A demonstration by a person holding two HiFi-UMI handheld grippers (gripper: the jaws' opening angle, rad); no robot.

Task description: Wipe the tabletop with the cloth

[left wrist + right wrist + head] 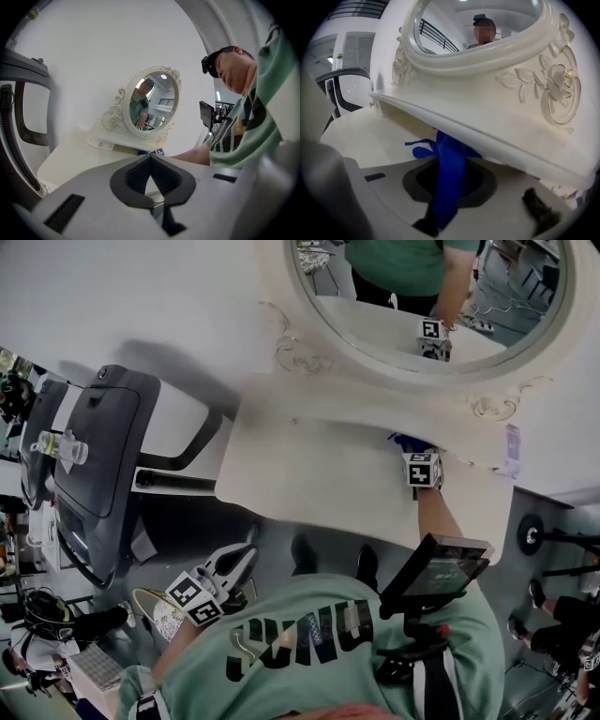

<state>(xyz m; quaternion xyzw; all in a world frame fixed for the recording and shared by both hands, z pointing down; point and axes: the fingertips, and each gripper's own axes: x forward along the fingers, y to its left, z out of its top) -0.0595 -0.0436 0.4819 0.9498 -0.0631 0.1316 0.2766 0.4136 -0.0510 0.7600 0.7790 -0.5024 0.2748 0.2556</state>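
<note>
A white dressing table (309,479) carries an ornate oval mirror (431,296). My right gripper (422,468) rests at the table's far right, close against the mirror's base, shut on a blue cloth (403,441). In the right gripper view the cloth (449,187) hangs out between the jaws of the right gripper (450,161), and its free end lies on the tabletop (370,136) under the mirror's shelf. My left gripper (197,598) is held low beside my body, off the table's near-left edge. In its own view the left gripper (151,157) is shut on nothing and points toward the mirror (152,103).
A dark grey machine (103,456) with a bottle (61,446) on it stands left of the table. A screen on a mount (441,568) sits at my chest. The mirror's shelf (497,136) overhangs the tabletop low above my right gripper. A small tag (511,451) hangs at the mirror's right.
</note>
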